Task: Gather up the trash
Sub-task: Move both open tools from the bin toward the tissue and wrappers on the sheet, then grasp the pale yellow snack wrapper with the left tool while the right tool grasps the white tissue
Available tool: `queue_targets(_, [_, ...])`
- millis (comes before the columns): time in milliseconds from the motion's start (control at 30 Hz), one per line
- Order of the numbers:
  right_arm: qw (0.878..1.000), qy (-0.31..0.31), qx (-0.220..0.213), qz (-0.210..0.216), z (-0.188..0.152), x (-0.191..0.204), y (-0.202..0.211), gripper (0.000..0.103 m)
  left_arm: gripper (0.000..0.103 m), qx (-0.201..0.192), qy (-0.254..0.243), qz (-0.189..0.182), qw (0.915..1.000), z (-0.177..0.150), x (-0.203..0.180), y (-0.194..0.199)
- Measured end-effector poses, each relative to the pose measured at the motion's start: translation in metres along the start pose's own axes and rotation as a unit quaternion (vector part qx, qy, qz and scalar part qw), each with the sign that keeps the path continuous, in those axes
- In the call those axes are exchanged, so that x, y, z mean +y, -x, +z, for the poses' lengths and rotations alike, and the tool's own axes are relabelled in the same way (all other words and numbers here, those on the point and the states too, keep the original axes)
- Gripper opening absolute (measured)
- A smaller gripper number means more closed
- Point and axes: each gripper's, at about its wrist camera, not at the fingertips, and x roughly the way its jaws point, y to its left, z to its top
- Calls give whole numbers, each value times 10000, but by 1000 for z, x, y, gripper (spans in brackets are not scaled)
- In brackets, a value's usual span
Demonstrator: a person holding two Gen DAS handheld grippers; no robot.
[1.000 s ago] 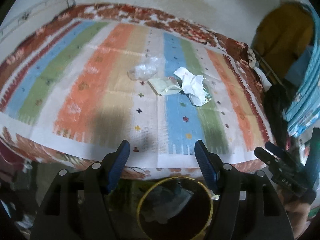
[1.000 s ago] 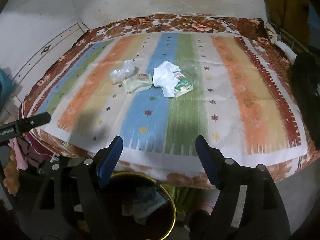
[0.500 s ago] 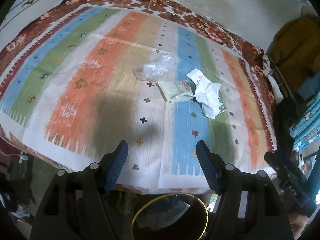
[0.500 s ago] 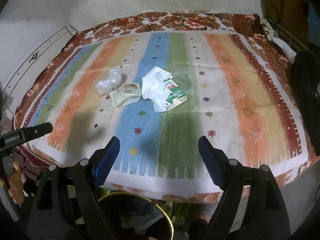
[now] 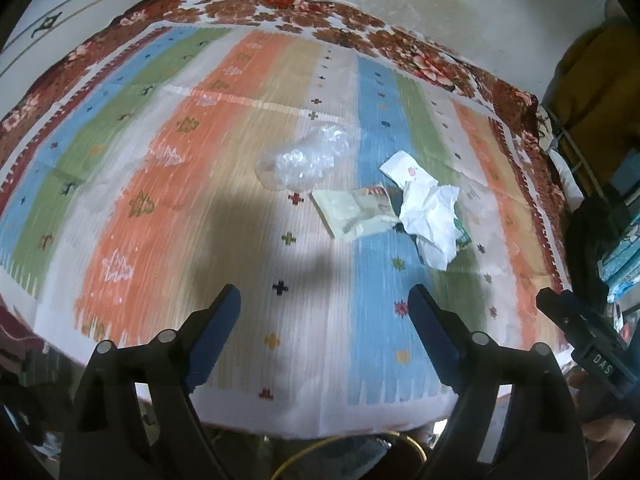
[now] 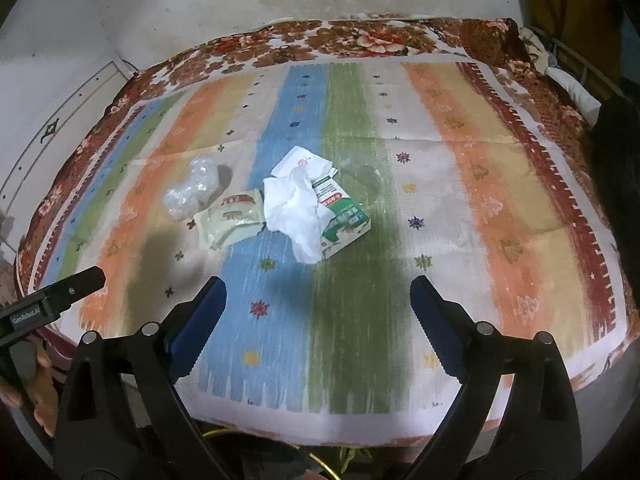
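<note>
Our left hand-held gripper (image 5: 324,300) and right hand-held gripper (image 6: 318,292) have just been spreading apart (nothing between them), low in frame; crumpled paper (image 6: 298,210) lies mid-frame on the bed (image 6: 500,184).

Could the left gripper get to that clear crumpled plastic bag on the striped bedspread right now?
Probably yes. The left gripper is open and empty, its jaws having just widened, and only bare striped bedspread lies between it and the clear plastic bag. The bag sits apart from the gripper, so it must move closer.
</note>
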Motion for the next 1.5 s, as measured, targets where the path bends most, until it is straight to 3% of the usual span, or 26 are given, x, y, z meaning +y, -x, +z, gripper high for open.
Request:
queue_targets(167, [9999, 18, -30, -103, 11, -4, -19, 92, 91, -43, 205, -85, 9997, 13, 7, -13])
queue_targets(500, [9998, -41, 131, -113, 28, -9, -62, 92, 96, 232, 468, -317, 9981, 34, 4, -50])
queue_targets(933, [9992, -62, 367, -127, 57, -7, -123, 91, 96, 535, 712, -322, 9955, 61, 6, -100])
queue_targets(1133, [9986, -35, 497, -150, 58, -1, -145, 81, 95, 739, 741, -318, 9940, 67, 6, -125])
queue_targets(1267, [9977, 85, 660, -155, 59, 4, -159, 63, 94, 768, 723, -333, 9939, 70, 3, -136])
queue_targets(1500, [9966, 176, 803, -86, 53, 7, -170, 32, 83, 866, 410, -194, 9952, 75, -7, -161])
